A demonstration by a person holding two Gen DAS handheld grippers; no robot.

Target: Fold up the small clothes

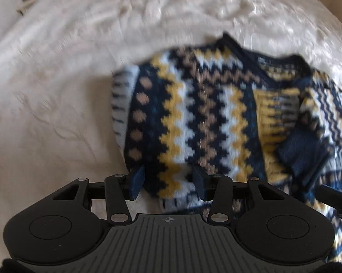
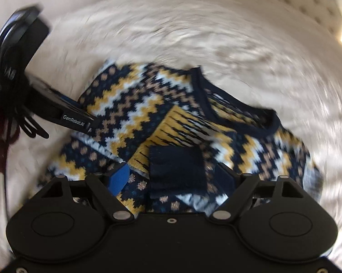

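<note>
Knitted in navy, yellow, tan and white zigzags, the small sweater (image 1: 193, 113) lies spread on a cream bedspread (image 1: 68, 68). In the left wrist view we see its white ribbed hem (image 1: 121, 104) at the left and its navy collar (image 1: 282, 59) at the far right. We see one sleeve folded across the body, its navy cuff (image 2: 176, 168) lying on the front panel in the right wrist view.

We find the left gripper (image 1: 168, 179) over the sweater's near edge. Its jaws stand partly open with knit between them, and the blue pads (image 1: 138, 179) do not press on it. We cannot tell whether they touch the fabric.

We find the right gripper (image 2: 173, 178) over the folded sleeve. Its jaws stand wide open, one to each side of the cuff, gripping nothing.

Both views are blurred.
</note>
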